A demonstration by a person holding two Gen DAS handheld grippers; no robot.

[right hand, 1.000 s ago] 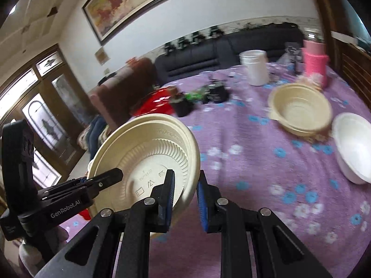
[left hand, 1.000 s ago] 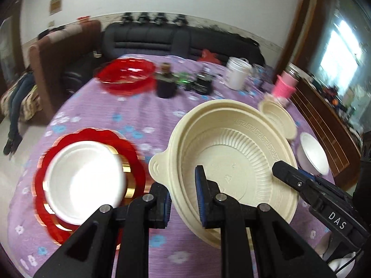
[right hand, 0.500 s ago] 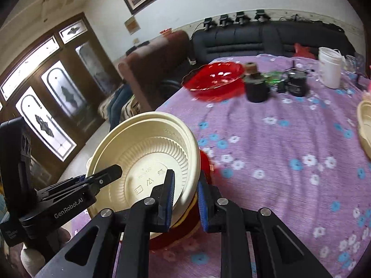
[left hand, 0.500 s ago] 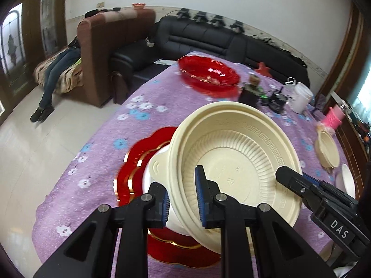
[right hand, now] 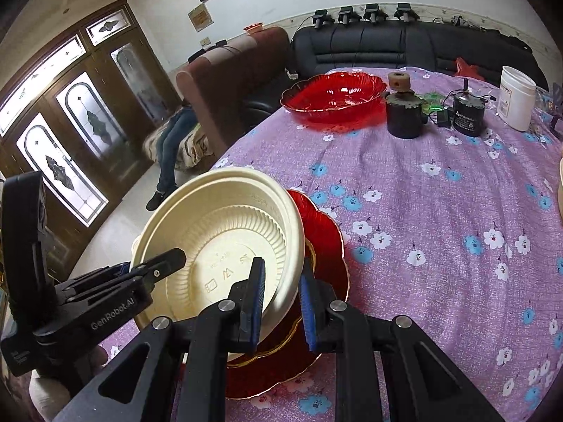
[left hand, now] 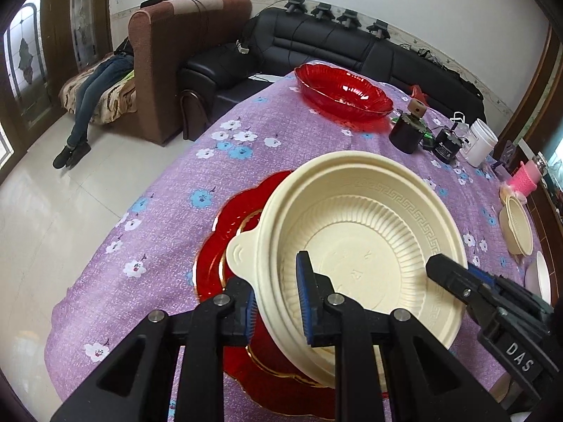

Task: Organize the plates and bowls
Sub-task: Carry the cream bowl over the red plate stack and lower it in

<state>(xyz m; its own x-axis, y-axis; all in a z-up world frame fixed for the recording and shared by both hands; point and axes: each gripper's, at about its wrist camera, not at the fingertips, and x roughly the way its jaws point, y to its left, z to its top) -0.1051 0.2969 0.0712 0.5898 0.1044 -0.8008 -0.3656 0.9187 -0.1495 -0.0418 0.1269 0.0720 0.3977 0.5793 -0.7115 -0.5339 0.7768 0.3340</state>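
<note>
Counter (right hand: 440, 218) under purple cloth with blue and white flower print, filling most of both views. Black leather sofa (right hand: 404, 45) behind far edge, brown armchair (left hand: 169, 70) at its left.

Large cream bowl (left hand: 355, 246) with ribbed inner wall and key-pattern rim, tilted, directly over red scalloped plate (left hand: 228, 232) with gold trim at near-left part of counter. Cannot tell if bowl base touches plate or sits above it. Tab handle of bowl toward left gripper side.

Left gripper (left hand: 276, 302) clamped on near rim of cream bowl: one blue-padded finger outside wall, other inside, narrow gap filled by the wall. Right gripper (right hand: 281, 302) same grip on the opposite rim: inner finger in bowl, outer finger over red plate. Each gripper visible in the other's view at the bowl's edge.

Red glass fruit bowl (right hand: 334, 96) at far side of counter, well apart from plate. White plastic jar (right hand: 517, 96) at far right. Two dark cylindrical motors (right hand: 403, 114) between red bowl and jar, small green board with wires beside them. Second smaller cream bowl (left hand: 517, 225) and white bowl (left hand: 538, 279) at right edge, pink cup (left hand: 526, 179) just behind them.
</note>
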